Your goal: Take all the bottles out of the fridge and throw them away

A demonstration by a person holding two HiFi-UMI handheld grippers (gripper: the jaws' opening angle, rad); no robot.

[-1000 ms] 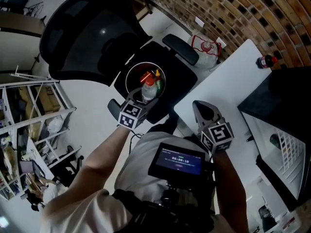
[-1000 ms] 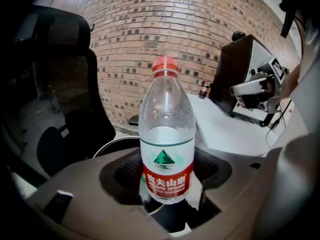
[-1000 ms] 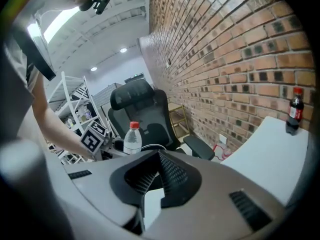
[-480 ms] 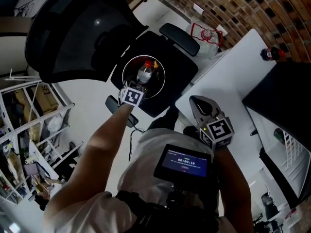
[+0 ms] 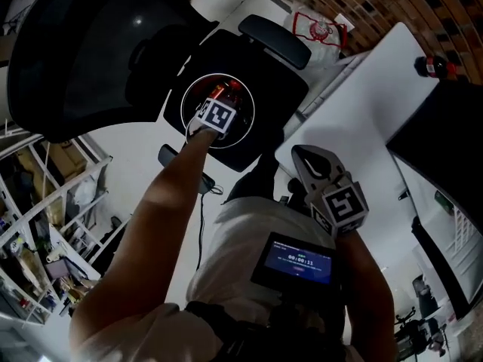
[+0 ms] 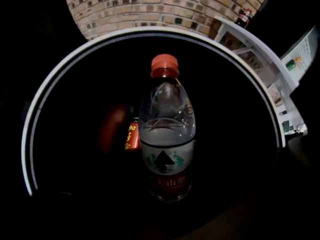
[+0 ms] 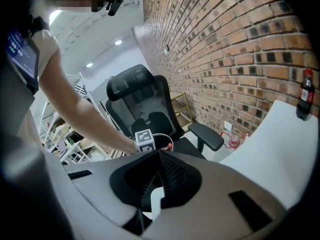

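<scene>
Two big items set the scene: a black chair (image 5: 90,51) and a white table (image 5: 362,111) to its right. A round bin (image 6: 29,144) with a white rim stands on the chair seat.

Step in hand (judged): the drop. The left arm (image 5: 158,210) reaches out nearly straight from the shoulder, and the left gripper (image 5: 219,115) is over the bin mouth, pointing down into it.

The bottle (image 6: 167,149) is clear with a red cap and part full. It sits dead centre in the left gripper view, cap end away, inside the rim. The jaws are lost in the dark there. From how the bottle's base lines up with them, I judge they are clamped on its lower end. A red item (image 6: 132,136) lies in the bin just beside it.

The right gripper (image 7: 159,156) is held low in front of the body, near the table edge, with its jaws together and nothing between them.

A cola bottle (image 5: 438,66) stands on the far corner of the table.

Next move (judged): open the left jaws so the bottle falls clear of the rim. The arm can then swing back toward the fridge side for another.
</scene>
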